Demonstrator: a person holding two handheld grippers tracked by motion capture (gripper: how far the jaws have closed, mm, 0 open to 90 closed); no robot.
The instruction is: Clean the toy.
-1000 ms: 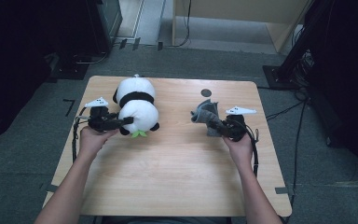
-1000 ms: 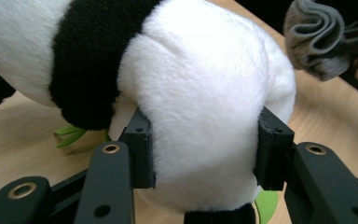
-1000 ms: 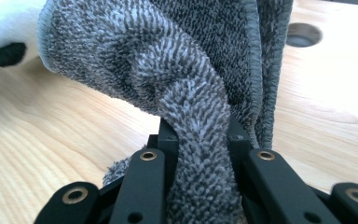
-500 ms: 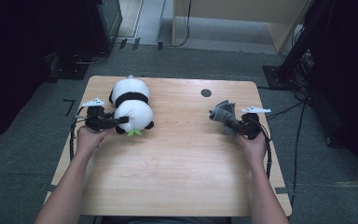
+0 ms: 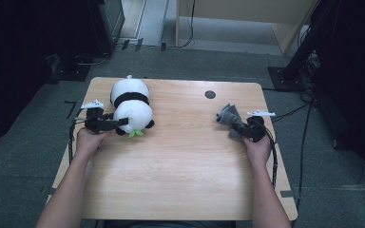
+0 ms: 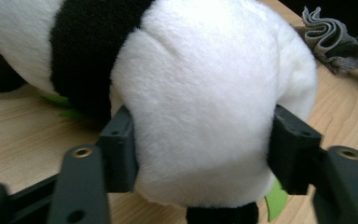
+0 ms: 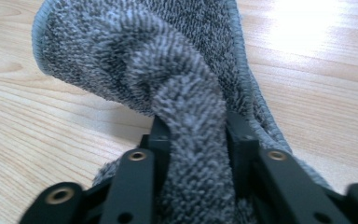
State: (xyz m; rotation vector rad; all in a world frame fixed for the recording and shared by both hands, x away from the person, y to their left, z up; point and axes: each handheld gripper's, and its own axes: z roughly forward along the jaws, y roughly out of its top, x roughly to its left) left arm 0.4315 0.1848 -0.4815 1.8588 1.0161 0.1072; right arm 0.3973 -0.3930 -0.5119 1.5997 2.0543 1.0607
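Observation:
A black and white plush panda lies at the back left of the wooden table, with a green leaf by it. My left gripper is shut on the panda's round white end, one jaw pressed into each side. At the right, a crumpled grey towel sits on the table. My right gripper is shut on a bunched fold of the grey towel. The towel also appears far off in the left gripper view.
A dark round hole sits in the table near its back edge. Cables trail from both grippers over the table's sides. Dark equipment and stands surround the table on the grey floor.
My left gripper has dragged the panda leftward. My right gripper has pulled the grey towel to the right, toward the table's right edge.

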